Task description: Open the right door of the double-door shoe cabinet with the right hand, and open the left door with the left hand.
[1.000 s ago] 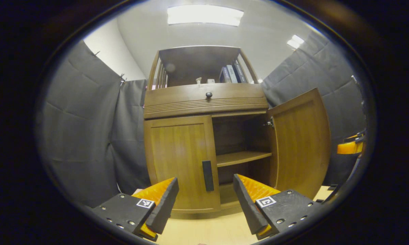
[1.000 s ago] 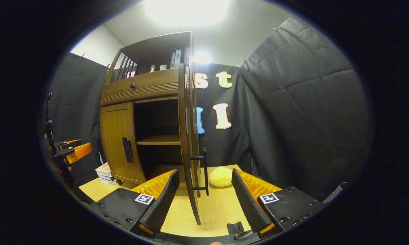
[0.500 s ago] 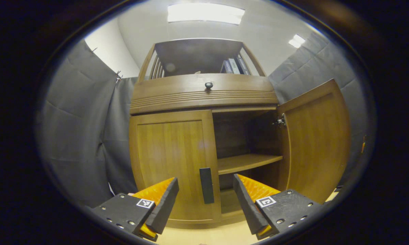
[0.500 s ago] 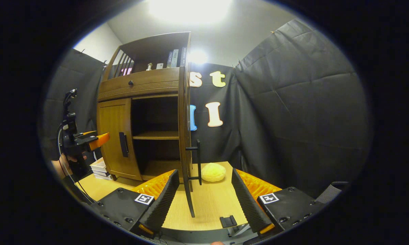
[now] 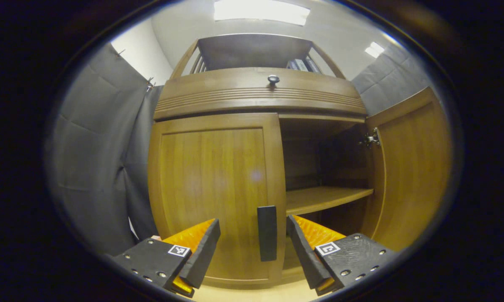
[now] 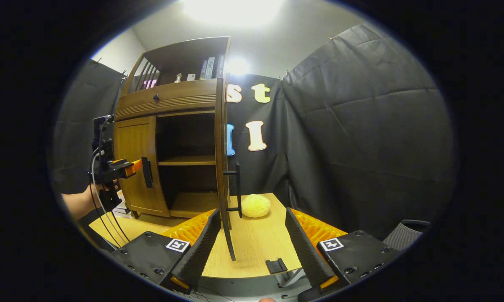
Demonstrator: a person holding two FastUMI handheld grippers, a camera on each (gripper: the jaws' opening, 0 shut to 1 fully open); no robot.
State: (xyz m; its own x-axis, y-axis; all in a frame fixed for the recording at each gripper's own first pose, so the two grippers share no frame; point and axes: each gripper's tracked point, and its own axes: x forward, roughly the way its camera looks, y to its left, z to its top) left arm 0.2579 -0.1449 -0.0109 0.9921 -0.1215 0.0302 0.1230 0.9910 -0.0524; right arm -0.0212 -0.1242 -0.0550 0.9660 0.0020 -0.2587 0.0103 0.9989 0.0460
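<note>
Left gripper (image 5: 252, 247) has its fingers spread wide, grasping nothing, with the left door's handle (image 5: 267, 233) sitting in the gap between them, no contact as far as I can see. That left door (image 5: 212, 188) is shut. Right gripper (image 6: 250, 247) is released too, fingers apart either side of the right door (image 6: 220, 159), which is swung fully out, edge-on, at the tabletop's (image 6: 252, 247) near edge. Each gripper carries a square marker tag (image 5: 328, 248), no readable text. Books (image 6: 210, 67) up top, spines too small to read. Yellow puffy thing (image 6: 255, 205) near the tabletop's back edge.
</note>
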